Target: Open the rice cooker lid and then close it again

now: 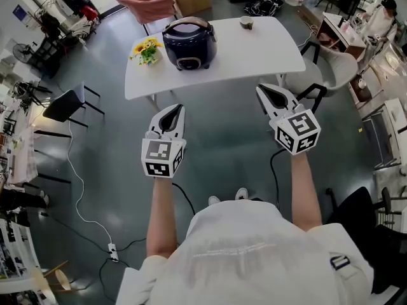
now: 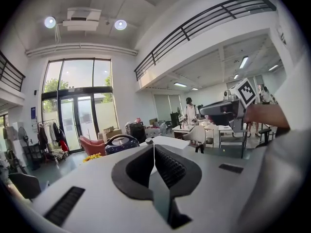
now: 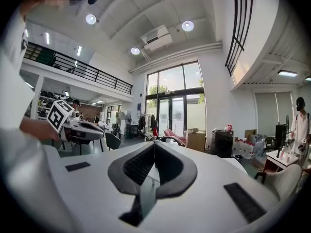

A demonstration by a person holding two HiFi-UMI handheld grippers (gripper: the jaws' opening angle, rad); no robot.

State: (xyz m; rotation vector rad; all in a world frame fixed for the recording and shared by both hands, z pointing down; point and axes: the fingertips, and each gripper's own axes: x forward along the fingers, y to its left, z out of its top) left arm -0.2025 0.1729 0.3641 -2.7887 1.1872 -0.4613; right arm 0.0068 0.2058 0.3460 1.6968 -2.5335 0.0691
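Note:
A dark blue rice cooker (image 1: 189, 43) with a handle over its top stands on the white table (image 1: 254, 53), its lid down. Both grippers hang in the air short of the table's near edge, apart from the cooker. My left gripper (image 1: 176, 108) is shut with nothing in it. The right gripper (image 1: 261, 90) is shut and empty too. In the left gripper view the cooker (image 2: 121, 143) shows just left of the closed jaws of my left gripper (image 2: 154, 147). In the right gripper view only the cooker's handle (image 3: 167, 139) peeks over my right gripper (image 3: 155, 143).
On the table, yellow flowers (image 1: 146, 48) lie left of the cooker and a small cup (image 1: 246, 22) stands at the far right. A pink armchair (image 1: 147, 2) is behind the table, a black chair (image 1: 63, 105) to the left and a white chair (image 1: 331, 68) to the right. Cables run over the floor.

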